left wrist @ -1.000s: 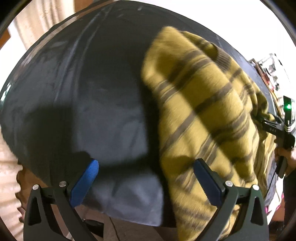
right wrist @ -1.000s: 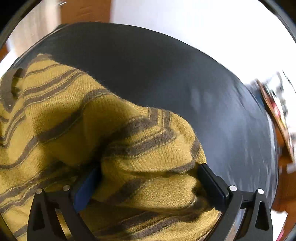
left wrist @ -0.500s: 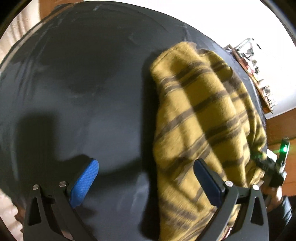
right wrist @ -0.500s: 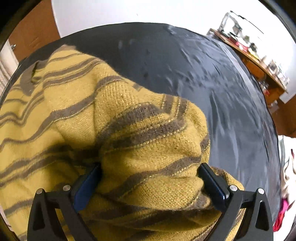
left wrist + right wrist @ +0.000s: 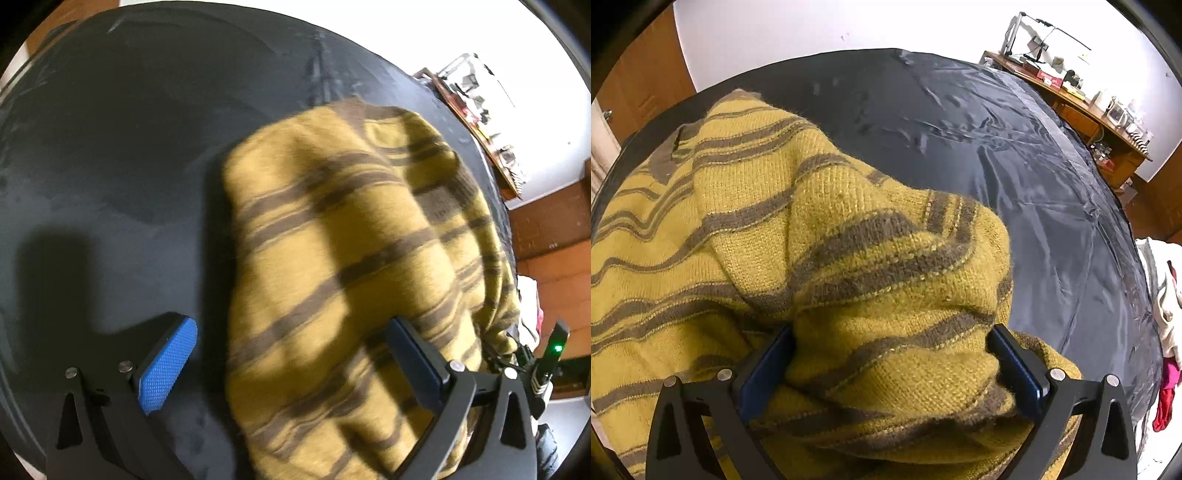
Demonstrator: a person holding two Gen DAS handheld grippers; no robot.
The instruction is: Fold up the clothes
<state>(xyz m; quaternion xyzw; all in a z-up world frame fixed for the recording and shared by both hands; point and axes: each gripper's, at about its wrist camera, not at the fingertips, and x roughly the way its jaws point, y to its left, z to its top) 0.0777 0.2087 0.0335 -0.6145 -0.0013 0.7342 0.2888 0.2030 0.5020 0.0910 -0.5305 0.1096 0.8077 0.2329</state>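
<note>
Mustard knit: a sweater (image 5: pixel 798 229) with brown stripes, bunched and rumpled, lies on a dark sheet (image 5: pixel 1015 166).
Sheet: dark, slightly shiny and creased, it covers the broad surface under the sweater; what lies beneath it cannot be told.
Right tongs (image 5: pixel 892 363): a thick fold of the sweater fills the gap between the two blue pads and bulges out past them; both pads press against the knit, so these tongs are grasping the sweater.
Left tongs (image 5: pixel 291 363): spread wide and released; the left blue pad (image 5: pixel 166 365) hangs over the bare sheet, the other over the sweater's striped side, with nothing pinched between them.
Sweater in left view (image 5: pixel 351 258): blurred, it occupies the right half, its edge running down between the fingers.
Background: a wooden counter (image 5: pixel 1082 110) crowded with small items stands by a white wall; pale and red clothes (image 5: pixel 1165 332) lie beyond the sheet's right edge.
</note>
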